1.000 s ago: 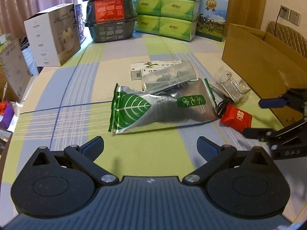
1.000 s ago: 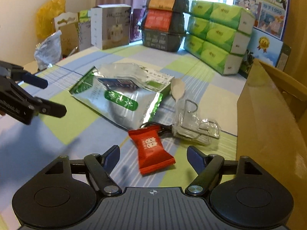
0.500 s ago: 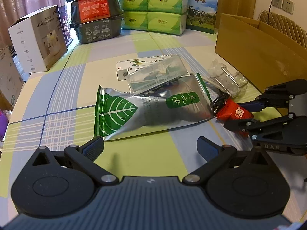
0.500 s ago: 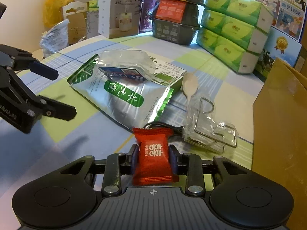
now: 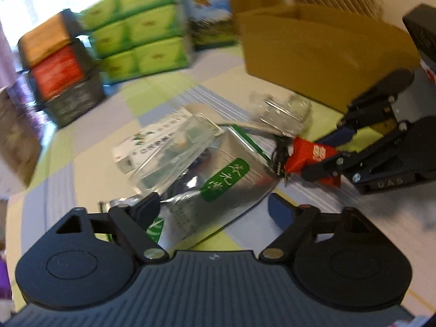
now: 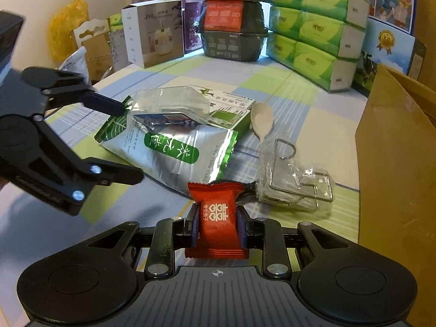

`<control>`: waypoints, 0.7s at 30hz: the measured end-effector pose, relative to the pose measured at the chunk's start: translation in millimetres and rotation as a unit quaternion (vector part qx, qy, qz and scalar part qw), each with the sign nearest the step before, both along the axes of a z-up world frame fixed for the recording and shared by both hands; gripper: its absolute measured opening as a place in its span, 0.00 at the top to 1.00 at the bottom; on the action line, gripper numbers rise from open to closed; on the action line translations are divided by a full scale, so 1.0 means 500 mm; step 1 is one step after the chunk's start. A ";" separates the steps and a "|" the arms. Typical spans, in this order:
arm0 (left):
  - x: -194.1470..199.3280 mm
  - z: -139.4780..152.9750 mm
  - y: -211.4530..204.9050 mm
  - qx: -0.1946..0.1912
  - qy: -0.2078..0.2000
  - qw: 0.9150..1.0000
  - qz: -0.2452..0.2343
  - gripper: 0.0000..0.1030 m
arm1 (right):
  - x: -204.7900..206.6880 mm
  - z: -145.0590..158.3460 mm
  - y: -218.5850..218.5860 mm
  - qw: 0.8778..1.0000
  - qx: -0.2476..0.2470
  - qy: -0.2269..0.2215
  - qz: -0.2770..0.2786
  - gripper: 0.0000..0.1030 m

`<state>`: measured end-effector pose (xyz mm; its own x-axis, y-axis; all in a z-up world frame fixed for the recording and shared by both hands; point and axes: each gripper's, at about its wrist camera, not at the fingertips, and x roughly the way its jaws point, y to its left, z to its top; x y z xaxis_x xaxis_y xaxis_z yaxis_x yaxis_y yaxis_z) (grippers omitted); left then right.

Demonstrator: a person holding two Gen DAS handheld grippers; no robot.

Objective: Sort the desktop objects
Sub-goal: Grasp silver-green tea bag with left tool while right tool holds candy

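Right gripper: jaws clamped on the red candy packet, one blue pad pressing each side; packet stands upright between the fingers, its top edge flared above them. Left wrist view confirms this, with the right gripper at 3 o'clock pinching the same packet just off the checked tablecloth. Left gripper: jaws spread wide and empty, straddling the near end of the silver-green tea pouch; contact cannot be told because that frame is blurred. In the right wrist view the left gripper comes in from 9 o'clock, its upper finger tip by the pouch's green corner. A clear plastic bag lies on top of the pouch at 12 o'clock, over a white-green carton. A pale spoon sits at 1 o'clock, beside a wire holder in clear wrap at 2 o'clock. The cardboard box fills 3 o'clock. Green tissue packs are stacked at the far edge.
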<state>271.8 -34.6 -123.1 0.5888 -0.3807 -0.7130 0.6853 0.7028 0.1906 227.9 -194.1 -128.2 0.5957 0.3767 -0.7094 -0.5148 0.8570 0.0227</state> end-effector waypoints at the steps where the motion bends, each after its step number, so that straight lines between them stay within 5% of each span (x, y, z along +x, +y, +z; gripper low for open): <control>1: 0.007 -0.001 -0.003 0.009 -0.001 1.000 -0.012 0.22 | 0.001 -0.001 -0.001 1.000 0.000 0.001 -0.001 0.76; 9: 0.061 -0.035 -0.018 0.078 0.024 0.995 -0.062 0.20 | 0.006 -0.008 -0.010 1.000 0.002 0.009 -0.008 0.76; 11: 0.054 -0.040 -0.025 0.098 0.030 0.993 -0.063 0.24 | 0.006 -0.009 -0.013 1.000 0.005 0.017 -0.006 0.76; 13: 0.040 -0.040 -0.027 0.107 0.035 0.993 -0.045 0.41 | 0.008 -0.009 -0.017 1.000 0.009 0.026 -0.005 0.76; 17: -0.009 -0.027 -0.020 0.088 0.070 0.994 0.017 0.49 | 0.007 -0.005 -0.026 0.999 0.013 0.036 -0.015 0.77; 21: -0.054 -0.005 -0.001 0.011 0.129 0.987 0.090 0.49 | -0.015 0.006 -0.031 0.999 0.020 0.046 -0.019 0.77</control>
